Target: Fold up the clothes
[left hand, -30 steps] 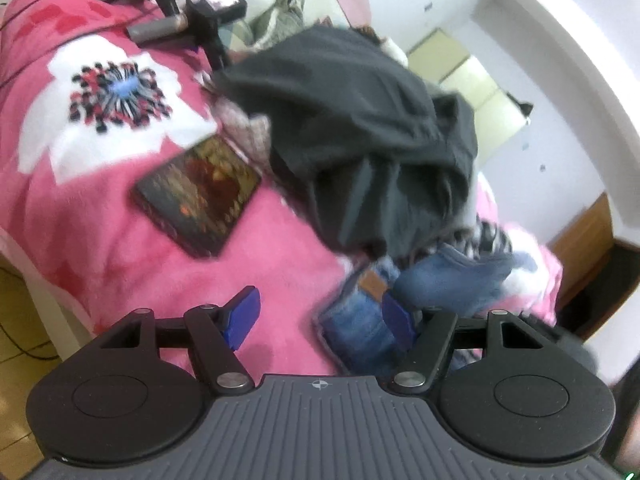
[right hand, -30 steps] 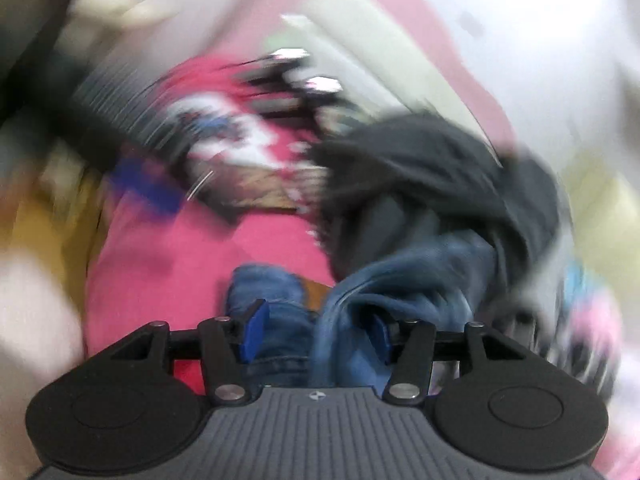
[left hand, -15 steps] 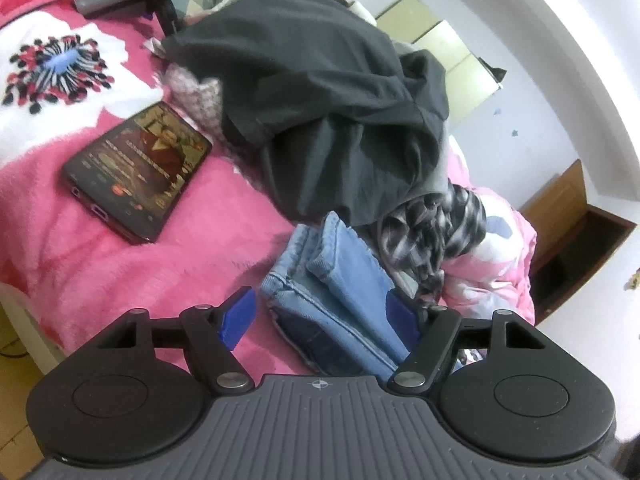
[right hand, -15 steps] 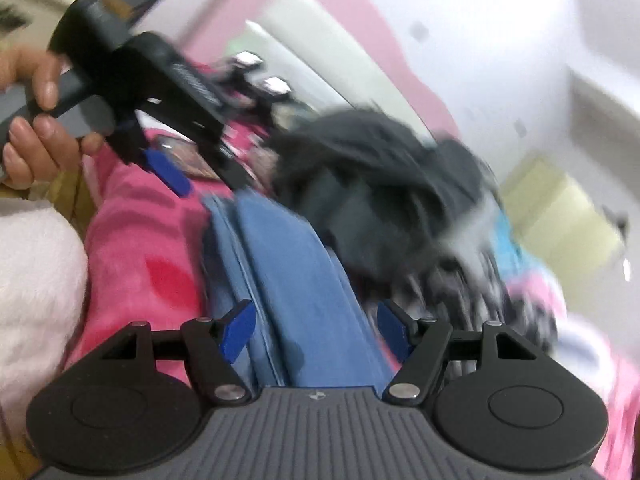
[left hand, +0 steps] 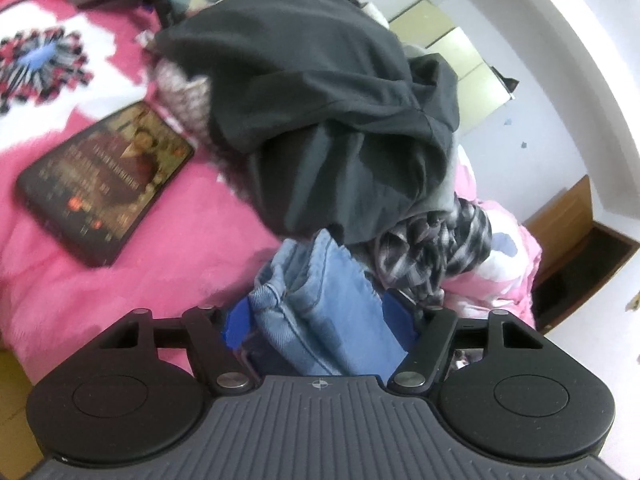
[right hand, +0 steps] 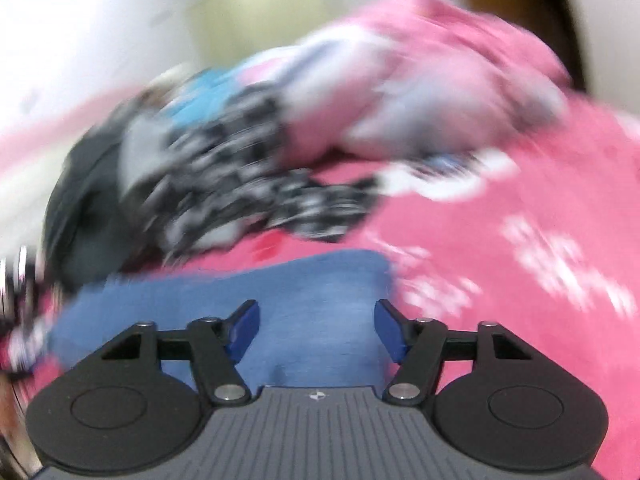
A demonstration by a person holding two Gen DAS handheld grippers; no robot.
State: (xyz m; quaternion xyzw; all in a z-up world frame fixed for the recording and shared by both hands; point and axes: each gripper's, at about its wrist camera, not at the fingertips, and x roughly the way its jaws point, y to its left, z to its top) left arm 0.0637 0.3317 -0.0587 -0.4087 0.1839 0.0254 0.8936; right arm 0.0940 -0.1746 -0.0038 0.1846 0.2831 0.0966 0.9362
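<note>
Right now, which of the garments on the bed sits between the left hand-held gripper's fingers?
The folded blue jeans, between the left hand-held gripper fingers. The dark grey garment and checked one lie beyond.

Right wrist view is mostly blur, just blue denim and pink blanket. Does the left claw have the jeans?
Observer: It looks so. The left claw has just been closing, and the bunched jeans fill its gap, seemingly against both pads.
Operator: Anything else lying on the blanket?
Observer: A phone, screen lit, lies flat on the blanket, left of the clothes pile.
Operator: What tops the pile?
Observer: A dark grey garment, draped over a checked one.
</note>
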